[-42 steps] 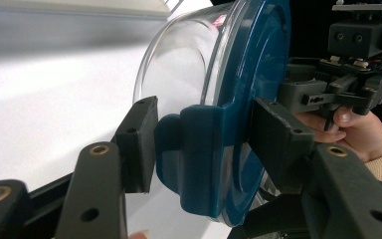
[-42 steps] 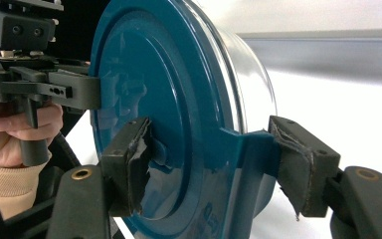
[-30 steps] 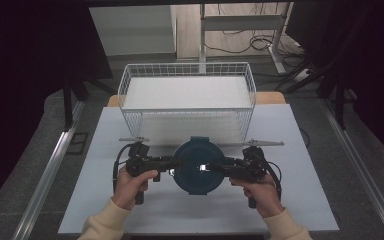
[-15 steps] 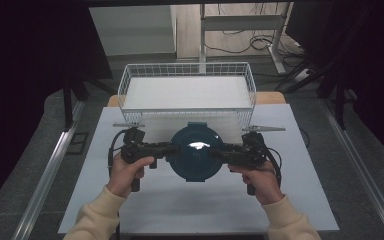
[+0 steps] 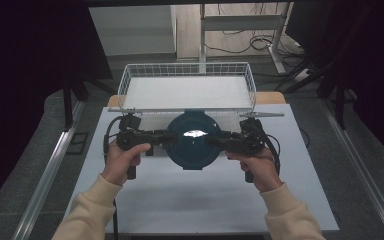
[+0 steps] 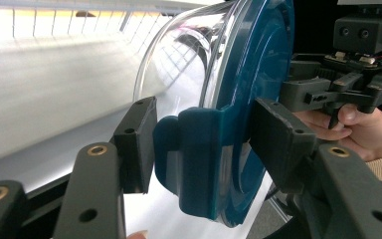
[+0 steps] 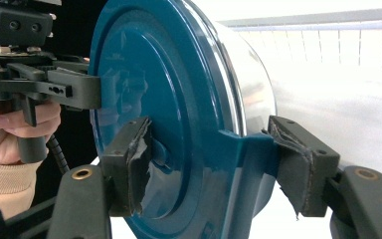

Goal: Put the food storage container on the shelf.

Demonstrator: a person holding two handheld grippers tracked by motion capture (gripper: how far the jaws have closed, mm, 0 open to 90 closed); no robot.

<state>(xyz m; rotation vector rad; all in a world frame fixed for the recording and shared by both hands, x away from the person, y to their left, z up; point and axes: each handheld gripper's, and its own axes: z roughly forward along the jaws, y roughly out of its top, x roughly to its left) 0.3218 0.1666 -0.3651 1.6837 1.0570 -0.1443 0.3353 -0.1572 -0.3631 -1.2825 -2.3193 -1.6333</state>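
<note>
Since both the left gripper (image 5: 166, 138) & right gripper (image 5: 215, 141) clamp opposite clip tabs of the teal-lidded glass container (image 5: 194, 141), held just before the wire basket (image 5: 130, 85), it's prob heavy, slick, breakable.

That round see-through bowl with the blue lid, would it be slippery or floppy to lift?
The round clear bowl with a teal lid looks rigid, so probably not floppy. Its glossy wall may be slippery; both grippers grip the lid's teal side tabs instead.
</note>
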